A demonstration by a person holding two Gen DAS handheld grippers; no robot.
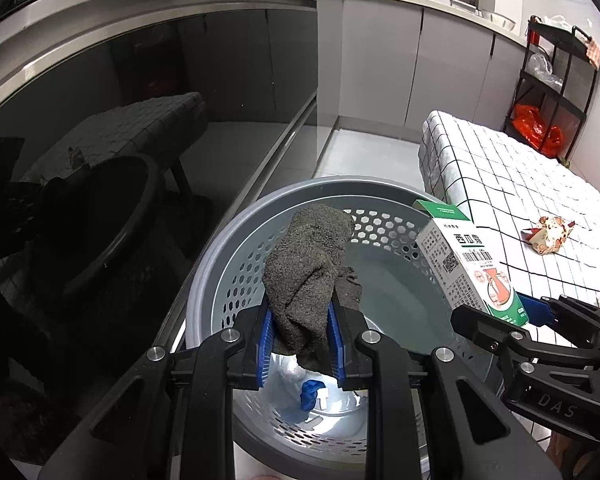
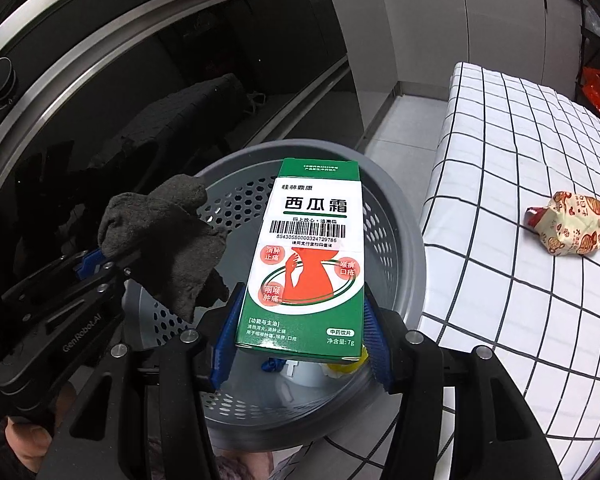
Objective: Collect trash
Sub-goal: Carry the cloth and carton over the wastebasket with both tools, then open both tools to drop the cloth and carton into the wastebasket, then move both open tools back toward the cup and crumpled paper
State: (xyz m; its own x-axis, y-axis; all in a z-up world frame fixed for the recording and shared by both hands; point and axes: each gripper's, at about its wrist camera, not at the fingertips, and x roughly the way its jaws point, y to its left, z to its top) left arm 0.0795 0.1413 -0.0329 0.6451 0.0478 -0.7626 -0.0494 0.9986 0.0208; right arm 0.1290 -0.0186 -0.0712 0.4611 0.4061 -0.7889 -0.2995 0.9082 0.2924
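1. Tongs first: the left tongs (image 1: 300, 340) are clenched on a dark grey rag (image 1: 308, 276), which sticks up past the blue pads and hangs in a loose flap below them.
2. The right tongs (image 2: 300, 340) grasp a green-and-white medicine box (image 2: 306, 260) by its lower end, pads on its two narrow sides, long axis running straight out from the tips.
3. Directly below and ahead of both tongs stands the grey perforated basket (image 2: 408, 248); both held items hang over its open mouth, rag to the left of the box, apart from it. Letting go should drop each one in, by the look of it.
4. On the basket floor beneath the tips lie a blue scrap (image 1: 310, 394) and something yellow (image 2: 350, 364), partly hidden.
5. Further right of the right tongs, on the checked-cloth bench (image 2: 500, 280), lies a crumpled printed wrapper (image 2: 572, 224), nearer the right hand.
6. Readable writing: the box shows "西瓜霜", a barcode, and "净含量: 7g"; the left tongs' body reads "GenRobot.AI", the right's "DAS".
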